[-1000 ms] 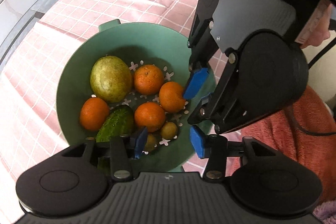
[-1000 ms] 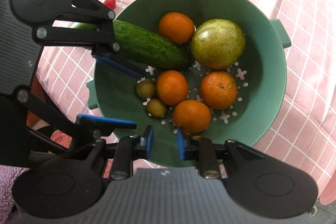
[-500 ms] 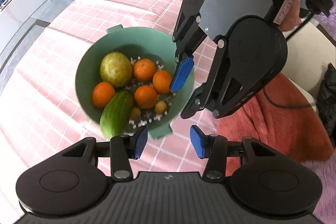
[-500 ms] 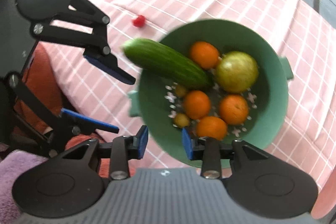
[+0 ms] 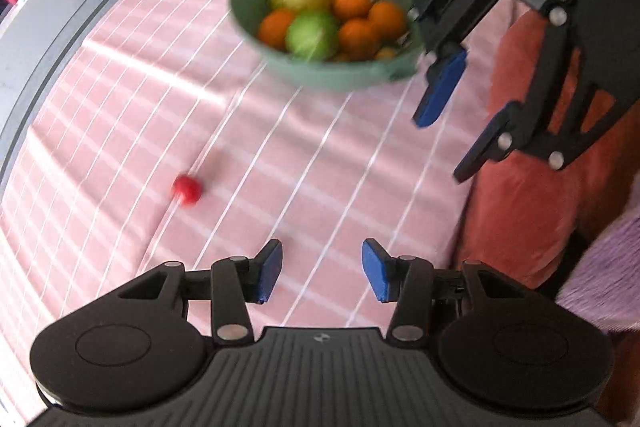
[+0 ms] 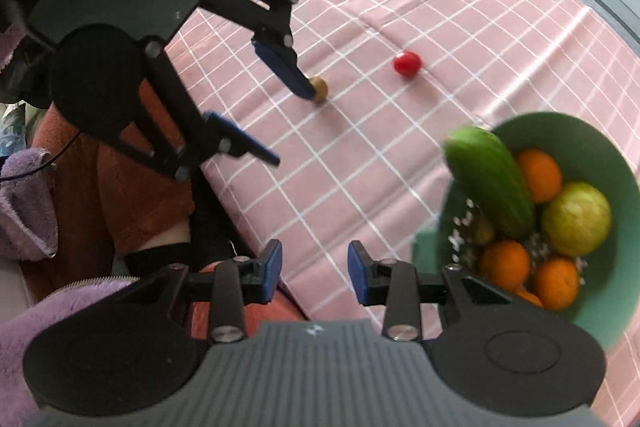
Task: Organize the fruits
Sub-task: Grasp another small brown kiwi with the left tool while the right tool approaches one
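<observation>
On the pink checked tablecloth (image 5: 120,99) the green colander bowl (image 5: 320,75) stands toward the far side in your left wrist view, and at the lower right edge in your right wrist view. It holds several oranges (image 6: 538,175), a large yellow-green fruit (image 6: 578,219) and a cucumber (image 6: 490,179) that leans against the inner wall with one end above the rim. A few small olive-coloured fruits (image 6: 482,231) lie at the bottom among the drain holes.

Outside the bowl, a small red fruit (image 6: 407,63) sits alone on the cloth, well apart from the bowl. A small tan fruit (image 6: 320,89) lies nearer your side of the table; in the right wrist view the tip of one left finger (image 6: 286,71) overlaps it, and contact cannot be confirmed.

Your left gripper (image 5: 322,273) has its jaws spread wide with nothing between them, only cloth below. Your right gripper (image 6: 314,265) is likewise parted and empty, positioned over the table edge, with the bowl just to its right.

An orange-red garment (image 5: 516,211) and purple fleece (image 6: 24,211) show beyond the table edge. The left wrist view is blurred, so fine detail in the bowl is unreliable there.
</observation>
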### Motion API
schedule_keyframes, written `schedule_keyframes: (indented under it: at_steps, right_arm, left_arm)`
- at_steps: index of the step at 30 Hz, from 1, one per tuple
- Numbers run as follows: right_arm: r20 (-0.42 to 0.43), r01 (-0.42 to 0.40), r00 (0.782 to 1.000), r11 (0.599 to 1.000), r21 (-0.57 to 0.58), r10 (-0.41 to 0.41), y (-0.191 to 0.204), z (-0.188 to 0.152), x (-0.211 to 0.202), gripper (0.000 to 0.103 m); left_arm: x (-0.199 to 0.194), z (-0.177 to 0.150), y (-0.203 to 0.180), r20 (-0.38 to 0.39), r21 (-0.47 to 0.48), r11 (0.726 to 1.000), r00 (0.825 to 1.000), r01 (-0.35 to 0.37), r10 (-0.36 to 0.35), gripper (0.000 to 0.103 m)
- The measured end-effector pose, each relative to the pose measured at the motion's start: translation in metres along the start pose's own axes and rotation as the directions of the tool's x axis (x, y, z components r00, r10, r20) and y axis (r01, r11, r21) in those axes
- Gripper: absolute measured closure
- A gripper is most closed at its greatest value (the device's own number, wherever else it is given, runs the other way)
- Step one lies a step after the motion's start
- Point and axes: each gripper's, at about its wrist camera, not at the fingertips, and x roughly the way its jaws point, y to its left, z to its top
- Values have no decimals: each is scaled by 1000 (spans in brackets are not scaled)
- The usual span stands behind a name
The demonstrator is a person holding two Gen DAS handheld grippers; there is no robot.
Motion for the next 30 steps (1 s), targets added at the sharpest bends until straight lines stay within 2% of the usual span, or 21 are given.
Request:
schedule_keyframes:
  at_steps: [7, 12, 19, 24, 30]
  right_arm:
    - [-2, 37, 999, 999, 15, -37, 5, 21, 34, 71]
    - [-20, 67, 998, 998, -3, -67, 6, 36, 55, 71]
    - [-47, 95, 994, 994, -45, -98, 12, 51, 72, 71]
    - [-63, 111, 991, 992, -57, -114, 10, 59, 80, 71]
    - [-87, 129, 987, 988, -85, -136, 11, 67, 88, 71]
  left_arm:
    - [16, -31, 24, 19, -48, 998, 999, -37, 38, 48]
    - [35, -44, 40, -18, -86, 994, 998, -69, 68, 48]
    - [49, -45, 53, 2, -149, 988, 999, -39, 40, 48]
    - [61, -44, 54, -5, -155, 987, 999, -37, 37, 59]
    - [65, -44, 58, -2, -161, 987, 1000, -11, 11, 67]
